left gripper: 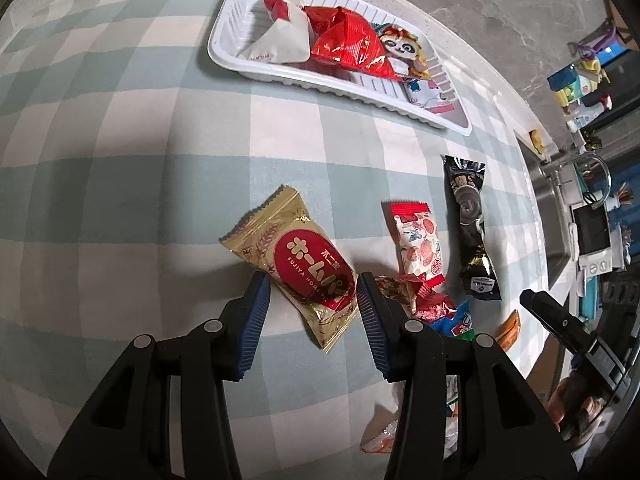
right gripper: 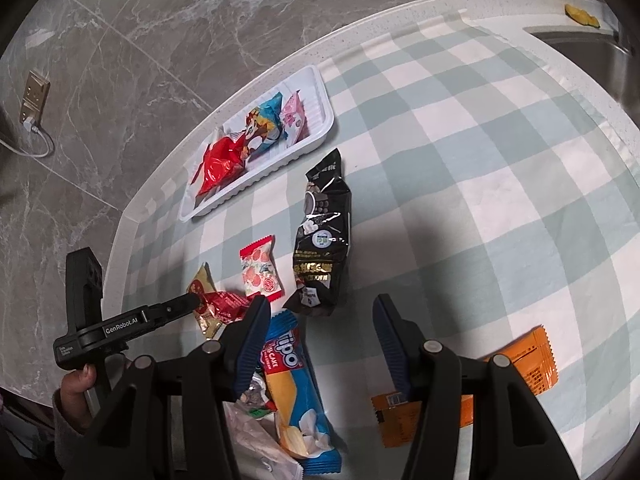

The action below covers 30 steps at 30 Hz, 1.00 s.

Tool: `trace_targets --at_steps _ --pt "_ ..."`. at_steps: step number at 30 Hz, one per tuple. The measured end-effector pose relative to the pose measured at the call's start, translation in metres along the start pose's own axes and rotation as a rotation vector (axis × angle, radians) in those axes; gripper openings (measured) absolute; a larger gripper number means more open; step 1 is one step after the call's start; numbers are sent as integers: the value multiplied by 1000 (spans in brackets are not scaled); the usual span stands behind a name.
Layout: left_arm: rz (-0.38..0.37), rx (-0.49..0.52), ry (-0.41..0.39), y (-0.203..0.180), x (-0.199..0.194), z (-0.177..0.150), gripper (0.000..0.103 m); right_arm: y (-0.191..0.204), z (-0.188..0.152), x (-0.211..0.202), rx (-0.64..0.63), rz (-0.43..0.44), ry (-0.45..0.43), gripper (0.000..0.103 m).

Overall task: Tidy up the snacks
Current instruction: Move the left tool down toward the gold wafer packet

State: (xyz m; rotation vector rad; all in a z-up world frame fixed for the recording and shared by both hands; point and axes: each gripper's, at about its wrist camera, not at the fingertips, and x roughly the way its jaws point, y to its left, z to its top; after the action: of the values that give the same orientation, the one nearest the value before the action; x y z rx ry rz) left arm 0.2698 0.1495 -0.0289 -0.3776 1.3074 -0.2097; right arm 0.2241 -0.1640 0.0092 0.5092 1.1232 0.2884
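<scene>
My left gripper is open, its fingers on either side of a gold and red Fujiya snack pack lying on the checked cloth. A white tray at the back holds several snacks, among them a red foil pack. My right gripper is open and empty above the cloth, just right of a blue Tipo cake pack. A black pack, a red and white pack and an orange pack lie loose. The tray also shows in the right wrist view.
The green and white checked cloth covers a counter against a grey marble wall. A metal sink lies to the right. A crumpled red wrapper and other packs lie beside the left gripper. The left gripper body shows in the right view.
</scene>
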Motion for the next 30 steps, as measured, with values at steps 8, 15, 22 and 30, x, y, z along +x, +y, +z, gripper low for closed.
trace_targets --at_steps 8,15,22,30 --pt "13 -77 3 -1 6 -7 43 -3 5 5 -60 7 28 56" --pt "19 -115 -10 -3 7 -8 44 1 12 9 -99 10 44 57" --pt "19 -124 -18 -1 8 -2 45 10 20 23 -133 -5 59 57" --pt "60 -65 -30 -8 13 9 45 18 32 43 -168 -38 78 58"
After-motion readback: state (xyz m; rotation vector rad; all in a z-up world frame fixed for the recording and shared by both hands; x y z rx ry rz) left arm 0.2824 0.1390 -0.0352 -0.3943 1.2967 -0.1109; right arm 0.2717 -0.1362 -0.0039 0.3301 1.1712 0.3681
